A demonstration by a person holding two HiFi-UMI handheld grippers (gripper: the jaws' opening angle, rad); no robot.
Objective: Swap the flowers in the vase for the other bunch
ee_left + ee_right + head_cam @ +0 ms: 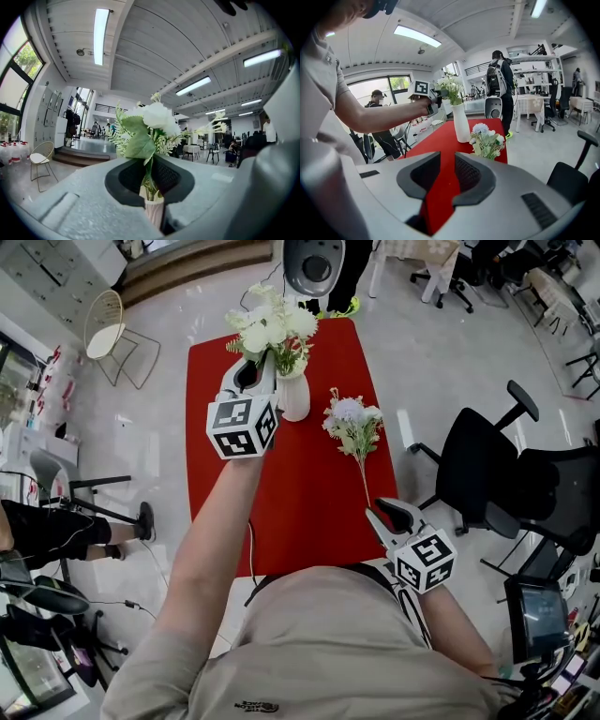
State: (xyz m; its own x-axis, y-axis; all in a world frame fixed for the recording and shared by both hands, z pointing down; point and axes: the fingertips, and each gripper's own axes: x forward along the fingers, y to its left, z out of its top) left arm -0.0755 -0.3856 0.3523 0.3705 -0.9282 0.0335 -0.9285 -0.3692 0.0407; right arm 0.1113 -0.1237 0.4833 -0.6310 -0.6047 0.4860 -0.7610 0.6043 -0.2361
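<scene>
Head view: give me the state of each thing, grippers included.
vase: upright on the red table.
white bunch: stems in the vase, gripped.
other bunch: lying on the table, untouched.
left gripper: shut on the white bunch's stems.
right gripper: open, empty.

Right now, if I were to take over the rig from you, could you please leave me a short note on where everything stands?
Left gripper: shut on the stems of the white bunch, just above the mouth of the vase; the stems are not yet out.
Right gripper: open and empty, over the near edge of the red table.
Purple bunch: lying on the table to the right of the vase, apart from it.
Done: white bunch gripped.
Left: lift it out, lay it aside, pick up the purple bunch and stand it in the vase.
</scene>
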